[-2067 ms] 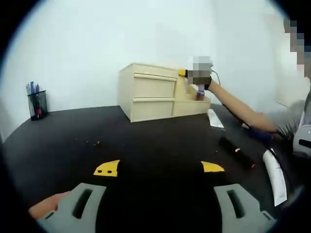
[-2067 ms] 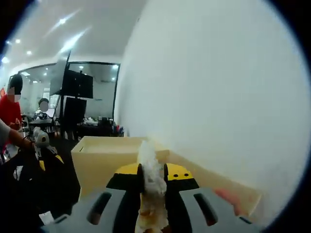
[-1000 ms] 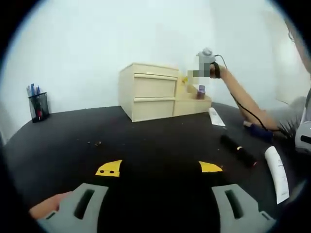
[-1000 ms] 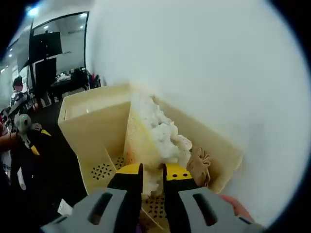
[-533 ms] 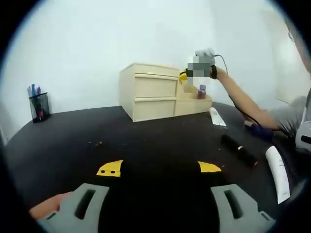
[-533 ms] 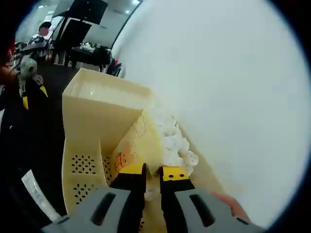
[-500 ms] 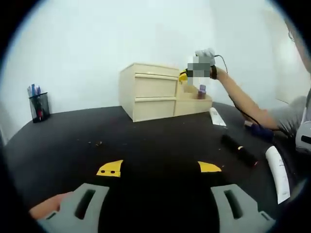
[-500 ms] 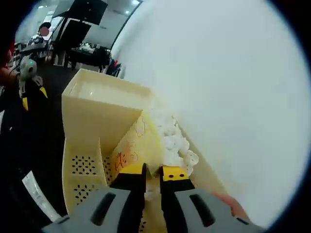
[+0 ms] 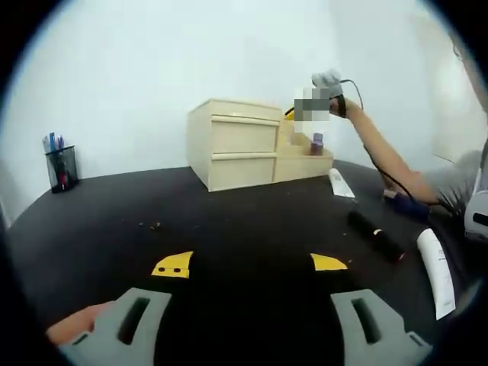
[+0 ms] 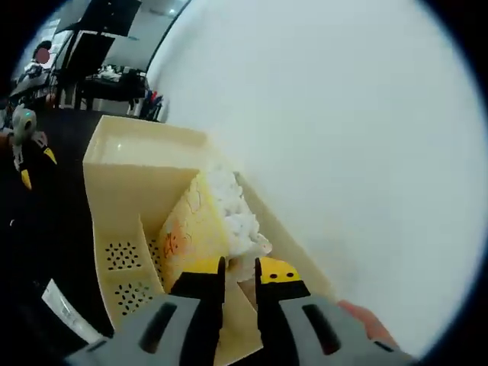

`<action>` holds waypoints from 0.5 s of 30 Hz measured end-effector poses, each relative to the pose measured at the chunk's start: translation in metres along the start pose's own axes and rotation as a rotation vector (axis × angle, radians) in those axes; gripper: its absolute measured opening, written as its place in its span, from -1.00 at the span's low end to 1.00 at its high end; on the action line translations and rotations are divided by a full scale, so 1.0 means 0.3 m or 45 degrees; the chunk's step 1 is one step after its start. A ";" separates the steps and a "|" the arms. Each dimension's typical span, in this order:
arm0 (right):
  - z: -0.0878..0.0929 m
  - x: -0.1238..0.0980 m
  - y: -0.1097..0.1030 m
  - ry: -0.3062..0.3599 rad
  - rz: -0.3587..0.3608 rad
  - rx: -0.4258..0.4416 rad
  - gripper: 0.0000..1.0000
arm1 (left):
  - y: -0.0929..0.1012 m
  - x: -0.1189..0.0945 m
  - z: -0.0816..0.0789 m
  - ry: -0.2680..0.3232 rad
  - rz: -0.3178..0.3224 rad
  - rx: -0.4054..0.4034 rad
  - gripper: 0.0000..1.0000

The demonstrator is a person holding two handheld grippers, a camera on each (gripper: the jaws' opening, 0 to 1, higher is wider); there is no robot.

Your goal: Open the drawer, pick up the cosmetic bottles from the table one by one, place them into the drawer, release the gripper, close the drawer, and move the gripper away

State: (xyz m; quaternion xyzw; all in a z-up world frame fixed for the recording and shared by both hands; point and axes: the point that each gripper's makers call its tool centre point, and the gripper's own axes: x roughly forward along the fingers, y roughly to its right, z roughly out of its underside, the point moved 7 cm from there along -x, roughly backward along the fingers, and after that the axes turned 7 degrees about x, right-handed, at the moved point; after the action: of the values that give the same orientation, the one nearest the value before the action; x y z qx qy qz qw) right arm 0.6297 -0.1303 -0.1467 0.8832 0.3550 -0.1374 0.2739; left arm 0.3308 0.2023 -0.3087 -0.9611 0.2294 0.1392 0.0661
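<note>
The drawer (image 9: pixel 242 135) sits shut in the front of a cream cabinet (image 9: pixel 232 143) at the far side of the black bench (image 9: pixel 229 221), with a second shut drawer (image 9: pixel 241 170) below it. An open-topped tray section (image 9: pixel 303 162) joins the cabinet's right side, and a small purple-capped bottle (image 9: pixel 316 143) stands in it. In the right gripper view that same tray (image 10: pixel 122 259) has perforated walls, and a yellow carton with an orange drawing (image 10: pixel 187 225) stands inside, white crinkled stuff (image 10: pixel 232 213) bulging from its top.

The right claw (image 10: pixel 239 271) is above the tray with its jaws nearly together, a narrow slit between them; whether they pinch anything I cannot tell (the carton's white filling sits just past the tips). In the left gripper view it shows held up in a hand (image 9: pixel 335 99) above the tray, the arm reaching in from the right.

The left claw (image 9: pixel 248 263) hangs low over the near bench, jaws wide apart and holding nothing.

Toward the right edge of the bench lie a white tube (image 9: pixel 339 184), a dark tube (image 9: pixel 375 235) and a larger white tube (image 9: pixel 435 271); any print on them is too blurred to read. A mesh pen cup (image 9: pixel 59 164) stands near the far left corner.
</note>
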 end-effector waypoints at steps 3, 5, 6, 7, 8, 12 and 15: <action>-0.021 -0.024 0.016 0.031 0.056 0.051 -0.75 | 0.001 0.000 0.000 0.000 0.000 0.006 0.04; -0.036 -0.045 0.004 0.052 0.069 0.032 -0.75 | 0.002 0.001 0.000 -0.001 0.000 0.006 0.04; -0.048 -0.063 -0.005 0.064 0.075 0.025 -0.75 | 0.001 0.001 -0.001 0.000 0.000 0.004 0.04; -0.065 -0.083 -0.015 0.085 0.079 0.017 -0.75 | 0.001 0.001 -0.002 0.000 -0.002 0.001 0.04; -0.086 -0.105 -0.025 0.112 0.080 0.004 -0.75 | 0.001 0.001 -0.003 0.001 -0.004 -0.006 0.04; -0.158 -0.199 -0.075 0.171 0.141 -0.057 -0.74 | -0.002 0.002 -0.006 0.006 -0.007 -0.027 0.04; -0.191 -0.245 -0.110 0.167 0.173 -0.102 -0.74 | -0.004 0.002 -0.006 0.004 -0.011 -0.030 0.03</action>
State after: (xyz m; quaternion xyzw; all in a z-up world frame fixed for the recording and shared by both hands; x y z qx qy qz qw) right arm 0.5572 -0.1178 -0.0809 0.9007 0.3167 -0.0460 0.2938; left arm 0.3322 0.2028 -0.3072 -0.9630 0.2235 0.1400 0.0551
